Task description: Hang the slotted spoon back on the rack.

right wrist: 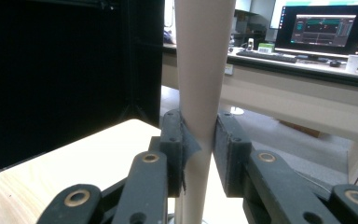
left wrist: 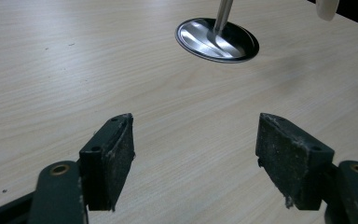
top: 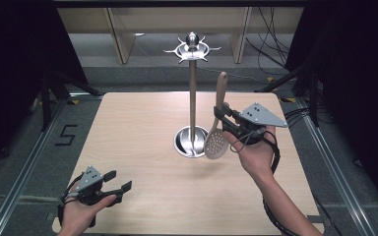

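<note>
The right gripper is clenched on the handle of a beige slotted spoon, its two black pads pressing the shaft from either side about midway along, as the right gripper view shows close up. The spoon hangs nearly upright above the desk, perforated bowl down and handle end up, just beside the pole of a metal utensil stand whose round base sits on the desk near the bowl. The spoon looks like a light, stiff plastic or wood-composite piece with a smooth, rounded handle, so it is likely to swivel between flat pads if the hold loosens; the weight of the bowl below the hold would tend to keep it hanging straight. The mid-handle hold seems sound for carrying, though a hold nearer the top would leave less handle above the pads if the end is meant to meet one of the hooks on the stand's crown; whether the handle has a hanging hole I cannot tell. The left gripper rests low near the front edge of the desk, released, its pads wide apart over bare wood.
</note>
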The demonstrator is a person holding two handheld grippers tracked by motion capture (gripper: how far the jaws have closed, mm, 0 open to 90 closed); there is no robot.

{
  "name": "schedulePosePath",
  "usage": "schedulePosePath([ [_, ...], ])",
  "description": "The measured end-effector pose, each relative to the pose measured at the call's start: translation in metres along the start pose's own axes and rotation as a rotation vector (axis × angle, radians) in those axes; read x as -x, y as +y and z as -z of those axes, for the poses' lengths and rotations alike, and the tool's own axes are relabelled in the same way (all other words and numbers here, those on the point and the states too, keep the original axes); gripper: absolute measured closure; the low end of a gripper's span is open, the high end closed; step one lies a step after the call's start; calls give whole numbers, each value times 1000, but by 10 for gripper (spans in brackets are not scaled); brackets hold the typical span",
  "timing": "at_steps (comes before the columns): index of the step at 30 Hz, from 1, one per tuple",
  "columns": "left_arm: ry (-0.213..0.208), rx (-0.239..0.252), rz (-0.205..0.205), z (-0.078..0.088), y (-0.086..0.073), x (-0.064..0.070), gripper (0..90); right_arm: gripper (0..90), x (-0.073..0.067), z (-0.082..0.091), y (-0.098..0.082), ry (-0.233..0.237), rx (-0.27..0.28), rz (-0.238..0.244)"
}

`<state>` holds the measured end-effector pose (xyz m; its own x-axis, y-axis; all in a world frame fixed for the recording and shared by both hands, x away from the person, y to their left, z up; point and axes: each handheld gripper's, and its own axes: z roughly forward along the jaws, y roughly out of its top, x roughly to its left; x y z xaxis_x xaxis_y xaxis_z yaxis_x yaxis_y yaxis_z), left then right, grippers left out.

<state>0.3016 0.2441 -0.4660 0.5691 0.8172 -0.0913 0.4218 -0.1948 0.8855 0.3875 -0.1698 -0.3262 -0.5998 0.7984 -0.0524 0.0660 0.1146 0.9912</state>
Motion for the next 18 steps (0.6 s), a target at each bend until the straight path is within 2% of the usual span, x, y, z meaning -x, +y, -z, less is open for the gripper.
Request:
schedulePosePath([
  [1, 0, -6, 24, 0, -1, 1, 276, 755, -2, 0, 1, -1, -11, -26],
  [2, 0, -6, 24, 0, -1, 1, 276, 755, 0, -1, 1, 0, 4, 3],
  [3, 3, -9, 40, 1, -1, 3, 276, 755, 0, -1, 2, -6, -2, -4],
  [5, 4, -6, 40, 0, -1, 3, 276, 755, 1, -2, 2, -4, -2, -8],
  [6, 3, -2, 20, 0, 0, 1, 276, 755, 1, -2, 2, -4, -2, -8],
  [7, 0, 2, -23, 0, 1, -2, 276, 755, 0, -2, 3, -1, -8, -25],
  [8, 0, 2, -23, 0, 1, -2, 276, 755, 0, -3, 3, -3, -6, -28],
  [9, -1, 1, 0, 0, 0, 0, 276, 755, 0, -3, 3, -3, -6, -28],
  [10, 0, -6, 24, 0, -1, 2, 276, 755, 2, -4, 5, -5, -4, -9],
  [11, 0, -5, 24, 0, -1, 2, 276, 755, 3, -4, 6, -16, 7, 11],
  [12, 0, -5, 24, 0, -1, 2, 276, 755, 3, -4, 6, -16, 7, 11],
  [13, 0, -5, 22, 0, 0, 1, 276, 755, 2, -5, 7, -5, -4, -10],
  [16, 0, -5, 22, 0, 0, 1, 276, 755, 2, -6, 8, -2, -5, -12],
  [18, -3, -3, 13, 0, 0, 1, 276, 755, 2, -7, 9, -8, -14, -35],
])
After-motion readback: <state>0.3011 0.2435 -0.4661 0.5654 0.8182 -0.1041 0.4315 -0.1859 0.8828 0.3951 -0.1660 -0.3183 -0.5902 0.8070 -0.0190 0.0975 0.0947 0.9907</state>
